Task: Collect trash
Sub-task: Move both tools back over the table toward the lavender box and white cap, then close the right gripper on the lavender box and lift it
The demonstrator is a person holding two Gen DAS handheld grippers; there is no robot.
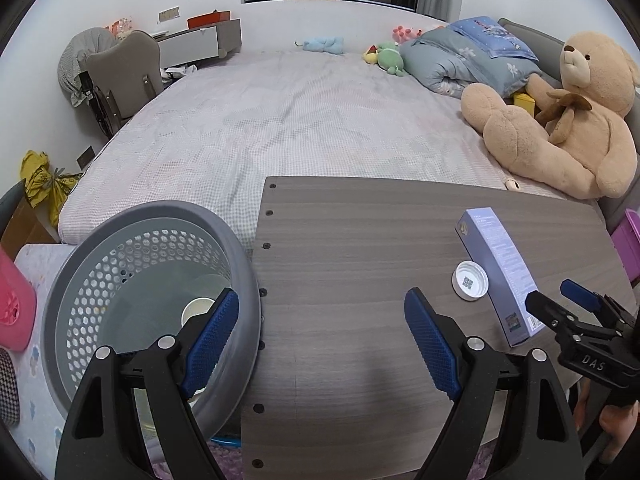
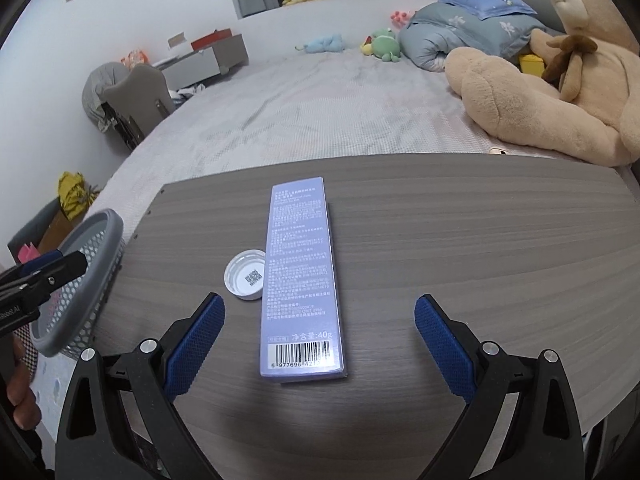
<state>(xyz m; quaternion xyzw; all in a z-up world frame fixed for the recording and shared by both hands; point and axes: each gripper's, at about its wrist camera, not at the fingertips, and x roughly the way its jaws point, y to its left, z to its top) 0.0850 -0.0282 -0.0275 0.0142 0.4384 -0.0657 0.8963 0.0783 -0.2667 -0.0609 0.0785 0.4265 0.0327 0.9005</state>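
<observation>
Directly ahead of the right tool a purple carton is laid flat on the bench, its long axis running away from the tool along the line of the fingers, so that the barcoded end is the nearest part and sits between the two blue pads. The right tool is held spread wide and nothing is pinched in it. Touching or just beside the carton's left edge a white cap is seen, open side up.

Off the bench's left edge a grey perforated basket is placed, and the left tool is held over the gap between basket rim and bench, likewise spread and empty. The carton is judged far nearer to the right tool than to the left, so a grasp across its narrow width by the right hand seems to be called for.

By count: one carton and one cap are left on the bench, one basket is present, and one pale cup-like item is visible inside the basket already; two tools are in view.
</observation>
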